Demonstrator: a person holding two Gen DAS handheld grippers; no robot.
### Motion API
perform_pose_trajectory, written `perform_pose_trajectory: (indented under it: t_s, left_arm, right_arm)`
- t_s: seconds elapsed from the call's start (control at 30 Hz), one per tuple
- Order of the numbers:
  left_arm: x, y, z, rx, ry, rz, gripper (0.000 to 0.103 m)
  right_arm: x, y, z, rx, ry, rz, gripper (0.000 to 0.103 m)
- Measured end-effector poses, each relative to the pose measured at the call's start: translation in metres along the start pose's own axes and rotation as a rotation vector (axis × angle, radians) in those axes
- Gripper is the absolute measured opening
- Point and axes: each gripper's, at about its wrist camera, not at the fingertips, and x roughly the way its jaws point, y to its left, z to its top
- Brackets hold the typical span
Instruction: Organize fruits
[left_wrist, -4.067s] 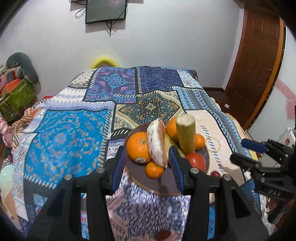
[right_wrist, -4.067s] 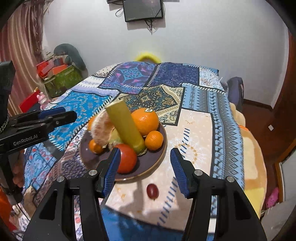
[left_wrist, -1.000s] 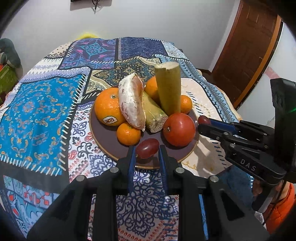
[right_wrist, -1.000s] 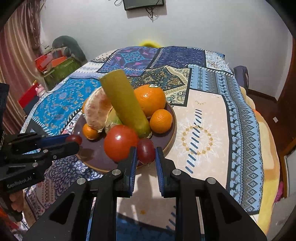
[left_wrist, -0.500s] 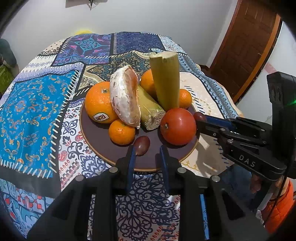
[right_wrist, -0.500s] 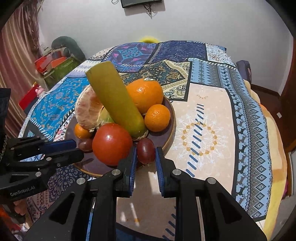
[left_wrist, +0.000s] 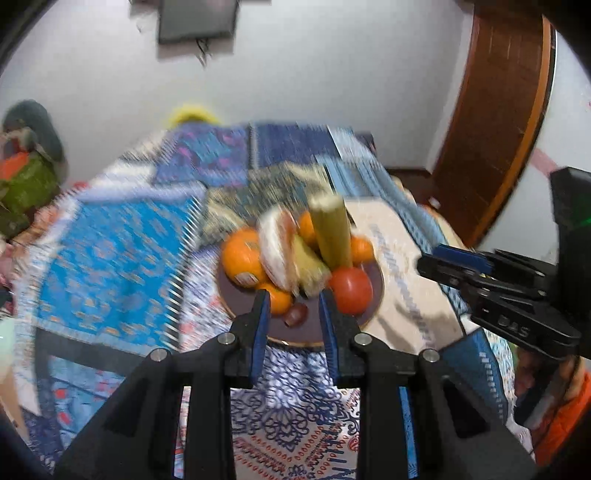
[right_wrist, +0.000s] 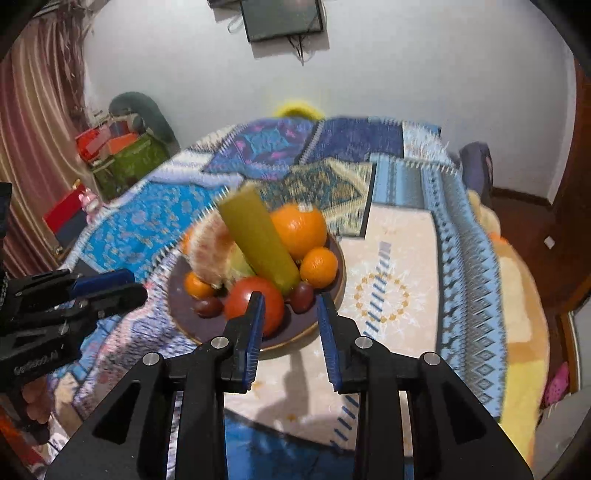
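Both tongs open a little and empty: left gripper (left_wrist: 293, 314) and right gripper (right_wrist: 290, 317) hang just short of the plate (right_wrist: 325, 314), the right's jaws having just been opening, nothing between them. Two dark grapes (right_wrist: 208, 306) (right_wrist: 303, 295) lie on the plate's near edge, probably dropped there to join the tomato (right_wrist: 255, 301). Behind on the plate: oranges (right_wrist: 299, 230), with the tall green stalk (right_wrist: 258, 243) leaning on the pile.

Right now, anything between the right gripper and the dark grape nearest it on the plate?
Nothing visible. The right gripper has just been opening its jaws and they are empty. The grape lies exposed at the plate's near side. The tomato crowds its left, and the green stalk stands just behind.
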Motion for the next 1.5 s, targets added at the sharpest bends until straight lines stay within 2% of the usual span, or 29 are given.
perform_pose_trajectory:
  t_s: [0.23, 0.43, 0.53, 0.67, 0.73, 0.83, 0.93, 1.03, 1.13, 1.2, 1.5]
  left_arm:
    - [-0.095, -0.006, 0.015, -0.017, -0.189, -0.003, 0.027]
    - [-0.183, -0.017, 0.016, 0.015, -0.366, 0.009, 0.028]
    - [-0.217, -0.025, 0.012, 0.036, -0.434, 0.010, 0.036]
    - [-0.250, -0.037, 0.004, 0.065, -0.510, 0.016, 0.056]
    - [-0.261, -0.041, -0.001, 0.078, -0.538, 0.014, 0.060]
    - [-0.269, -0.042, -0.005, 0.076, -0.555, 0.012, 0.068]
    - [-0.272, -0.040, -0.007, 0.062, -0.561, 0.025, 0.080]
    - [-0.273, -0.037, -0.009, 0.040, -0.564, 0.041, 0.092]
    - [-0.274, -0.036, -0.013, 0.028, -0.570, 0.052, 0.098]
    - [-0.275, -0.035, -0.015, 0.024, -0.574, 0.063, 0.101]
    - [-0.273, -0.038, -0.020, 0.036, -0.574, 0.080, 0.102]
  right_arm:
    - [-0.088, 0.025, 0.016, -0.025, -0.184, -0.019, 0.026]
    - [-0.171, 0.056, 0.018, -0.063, -0.364, -0.007, 0.029]
    - [-0.204, 0.070, 0.012, -0.071, -0.451, -0.008, 0.037]
    - [-0.228, 0.085, 0.006, -0.088, -0.523, -0.024, 0.046]
    - [-0.237, 0.090, 0.001, -0.085, -0.552, -0.028, 0.060]
    - [-0.244, 0.097, -0.005, -0.087, -0.596, -0.065, 0.074]
    - [-0.241, 0.098, -0.008, -0.085, -0.616, -0.100, 0.085]
    - [-0.241, 0.099, -0.009, -0.078, -0.616, -0.120, 0.090]
    - [-0.245, 0.098, -0.011, -0.060, -0.629, -0.135, 0.102]
    - [-0.247, 0.095, -0.013, -0.055, -0.641, -0.145, 0.103]
    - [-0.254, 0.097, -0.025, -0.061, -0.631, -0.144, 0.103]
